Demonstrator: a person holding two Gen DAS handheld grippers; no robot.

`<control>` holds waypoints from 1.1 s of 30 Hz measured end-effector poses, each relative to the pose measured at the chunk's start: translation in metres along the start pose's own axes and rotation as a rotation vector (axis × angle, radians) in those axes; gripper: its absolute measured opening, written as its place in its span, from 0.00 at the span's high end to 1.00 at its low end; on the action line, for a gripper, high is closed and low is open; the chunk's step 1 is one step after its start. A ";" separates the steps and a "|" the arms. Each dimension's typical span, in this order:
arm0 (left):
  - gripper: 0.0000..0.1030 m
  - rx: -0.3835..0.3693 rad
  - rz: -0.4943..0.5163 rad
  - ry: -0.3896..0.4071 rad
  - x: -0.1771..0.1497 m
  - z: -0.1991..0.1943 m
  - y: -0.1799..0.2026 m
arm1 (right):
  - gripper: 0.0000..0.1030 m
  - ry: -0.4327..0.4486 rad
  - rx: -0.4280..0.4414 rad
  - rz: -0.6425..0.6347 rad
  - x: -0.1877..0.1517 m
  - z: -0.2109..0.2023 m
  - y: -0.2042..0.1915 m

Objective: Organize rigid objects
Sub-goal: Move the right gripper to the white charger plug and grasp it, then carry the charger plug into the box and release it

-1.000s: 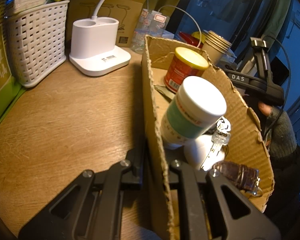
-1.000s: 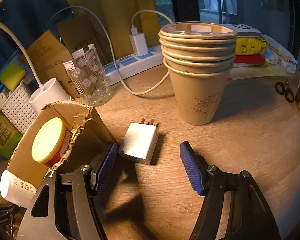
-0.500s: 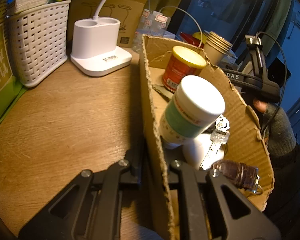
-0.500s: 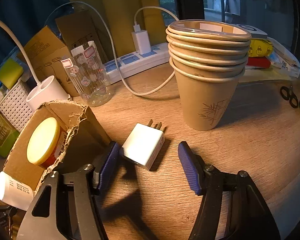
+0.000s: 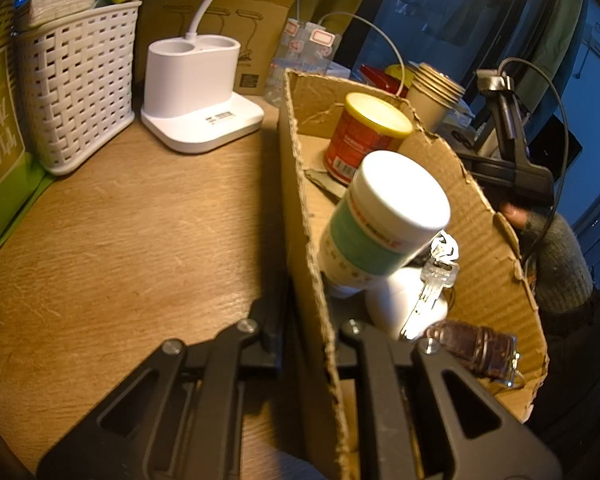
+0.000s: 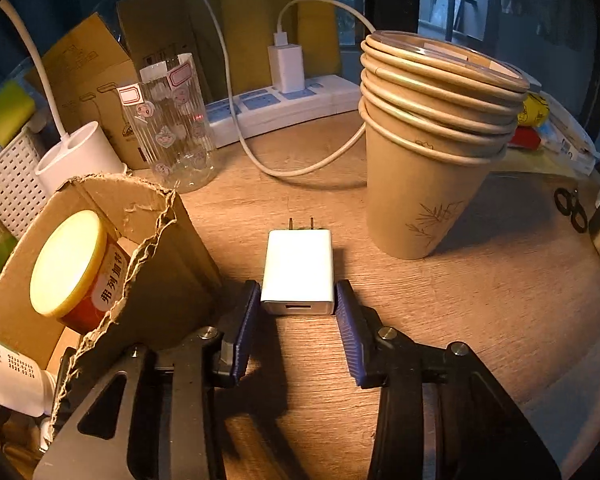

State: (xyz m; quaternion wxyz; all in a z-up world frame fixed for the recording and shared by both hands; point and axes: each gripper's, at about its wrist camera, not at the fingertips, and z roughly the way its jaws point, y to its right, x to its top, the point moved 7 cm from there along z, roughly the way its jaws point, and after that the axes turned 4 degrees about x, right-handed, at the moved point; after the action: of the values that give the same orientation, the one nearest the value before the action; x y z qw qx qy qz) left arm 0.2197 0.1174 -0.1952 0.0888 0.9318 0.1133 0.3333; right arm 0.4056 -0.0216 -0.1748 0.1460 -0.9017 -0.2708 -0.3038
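The right wrist view shows the right gripper [image 6: 296, 312] low over a wood table [image 6: 440, 300]. A white charger [image 6: 298, 270] lies flat on the table. Its two metal pins point away from the camera. Its back end sits between the two blue pads [image 6: 246, 320]. The jaws have just been closing in on the charger, and now each pad is right up against one side of it. The front half of the charger sticks out past the pads.

To the right of the charger stands a stack of paper cups [image 6: 436, 148]. Behind it a white power strip [image 6: 284, 104] lies with a plug and a white cord in it. A clear glass [image 6: 172, 120] with stickers stands to the left. A torn cardboard box [image 6: 156, 256] sits just left of the gripper. Inside it is a red can [image 6: 76, 268] with a yellow lid.

The left wrist view shows the left gripper [image 5: 304, 320] pinching the near wall of the box [image 5: 300, 216]. One jaw is outside the wall and one is inside, and they are closed tight on it. In the box are the can [image 5: 360, 136], a white bottle [image 5: 380, 224] leaning over, a key [image 5: 432, 292] and a brown watch strap [image 5: 476, 346]. A white lamp base [image 5: 200, 92] and a white basket [image 5: 76, 84] stand on the table to the left. On the far right a hand [image 5: 540, 224] in a grey sleeve holds the other gripper.
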 end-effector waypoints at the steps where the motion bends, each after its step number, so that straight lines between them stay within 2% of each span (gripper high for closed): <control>1: 0.89 0.000 0.000 0.000 0.000 0.000 0.000 | 0.61 0.001 -0.001 0.002 0.001 0.000 0.000; 14: 0.89 0.000 0.000 0.000 0.000 0.000 0.000 | 0.64 0.072 -0.061 -0.058 -0.009 -0.024 -0.011; 25: 0.89 0.001 0.001 0.001 0.000 0.000 0.000 | 0.64 0.208 -0.071 -0.054 -0.016 -0.092 -0.029; 33: 0.89 0.001 0.001 0.001 0.000 0.000 0.000 | 0.64 0.276 -0.053 -0.077 -0.026 -0.135 -0.060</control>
State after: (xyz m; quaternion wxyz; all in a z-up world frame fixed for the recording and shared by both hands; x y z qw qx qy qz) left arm 0.2197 0.1175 -0.1950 0.0883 0.9317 0.1130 0.3336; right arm 0.2907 -0.0411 -0.0807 0.1463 -0.8439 -0.2744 -0.4371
